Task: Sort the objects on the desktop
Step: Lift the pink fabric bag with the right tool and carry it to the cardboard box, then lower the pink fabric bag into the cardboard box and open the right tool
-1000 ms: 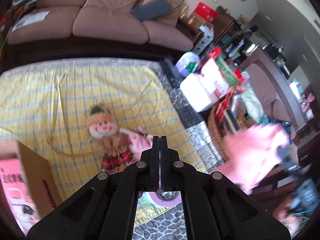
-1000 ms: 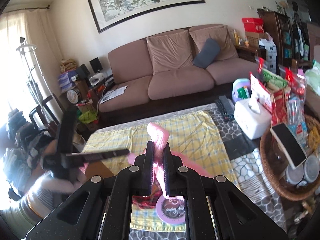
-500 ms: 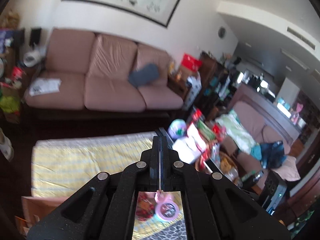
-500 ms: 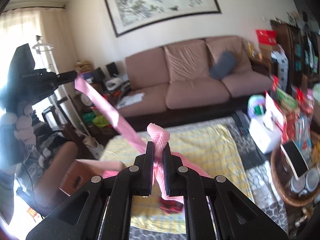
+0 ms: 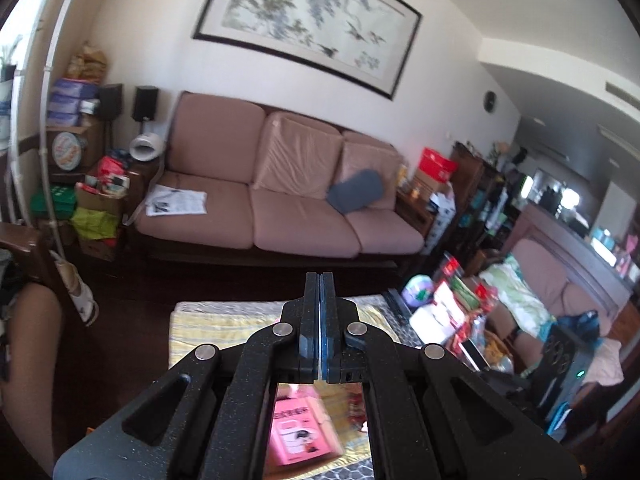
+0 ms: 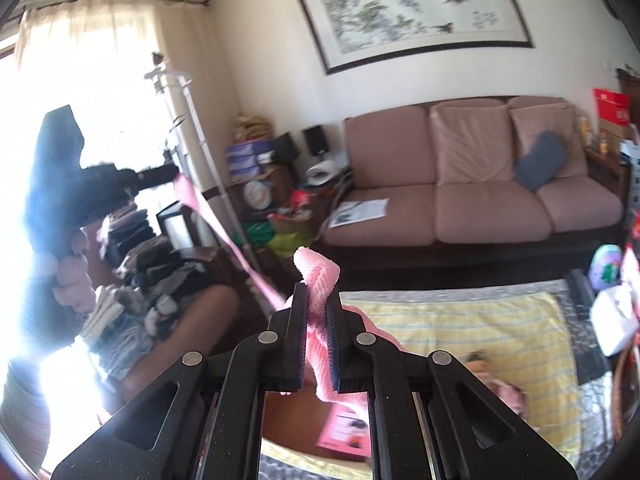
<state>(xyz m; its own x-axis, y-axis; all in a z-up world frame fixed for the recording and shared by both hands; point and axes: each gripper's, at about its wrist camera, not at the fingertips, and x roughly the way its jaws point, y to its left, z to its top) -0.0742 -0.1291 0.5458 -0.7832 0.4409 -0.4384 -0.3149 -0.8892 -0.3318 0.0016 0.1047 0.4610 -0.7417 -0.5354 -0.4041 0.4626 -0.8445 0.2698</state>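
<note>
- Nearest, right wrist view: right claw (image 6: pixel 316 296) clamped on a pink knitted cloth (image 6: pixel 318 276); a folded tuft sticks up above the pads, the rest hangs down between the fingers toward 6 o'clock.
- From the clamp the cloth runs as a taut pink band toward 10 o'clock, up to the tip of the left claw (image 6: pixel 176 174), which is seen side-on at 9 o'clock against the bright window.
- Left wrist view: left claw (image 5: pixel 321 280) pressed shut, fingers flat together; the pinched cloth end cannot be made out here.
- Below, at 6 o'clock through the gap in the left claw: pink box (image 5: pixel 300 432), blurred, lying on the yellow checked cloth (image 5: pixel 224 324) over the bench.
- Right wrist view, at 4 o'clock: a small doll (image 6: pixel 508 392) on the same yellow cloth, blurred.
- Bench's far end, 3 o'clock: white tissue box (image 6: pixel 614 320).
- Farthest, 12 to 2 o'clock: pink sofa (image 6: pixel 480 184) with a grey cushion (image 6: pixel 540 160), framed painting (image 6: pixel 416 8) above.
</note>
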